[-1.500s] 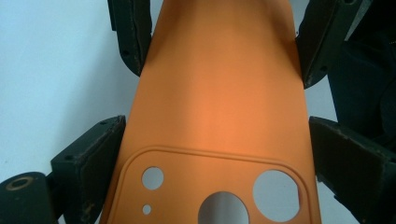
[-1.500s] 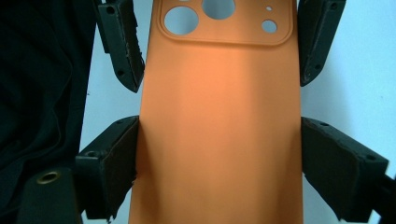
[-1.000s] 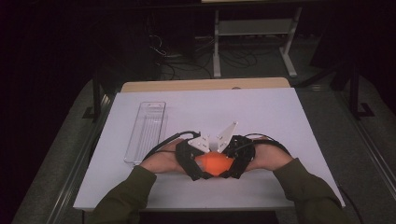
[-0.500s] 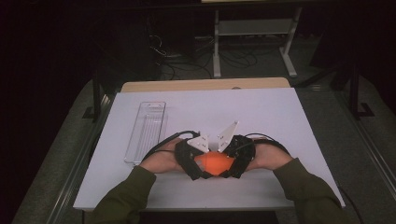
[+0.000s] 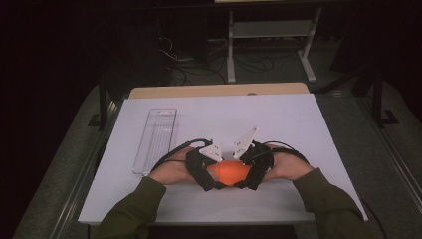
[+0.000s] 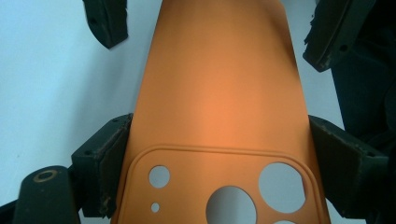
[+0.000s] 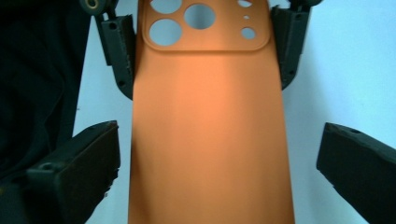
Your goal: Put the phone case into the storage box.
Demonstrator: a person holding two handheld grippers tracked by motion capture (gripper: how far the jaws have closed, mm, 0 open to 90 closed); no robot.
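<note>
left gripper (image 6: 215,154) clamped on orange phone case (image 6: 219,93), right gripper (image 7: 219,154) spread apart just opened, case ends cut off, maybe silicone

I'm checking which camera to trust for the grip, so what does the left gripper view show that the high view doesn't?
Left gripper view alone: the orange phone case up close, with its round camera cut-outs, and the left gripper with its jaws pressed on both long edges of that end. The right gripper's jaws stand off the far end, just opened.

High view alone: the person's forearms, the clear tray left of the hands, the white table and its wooden edge.

Both: the orange case between the two grippers, over the white surface.
</note>
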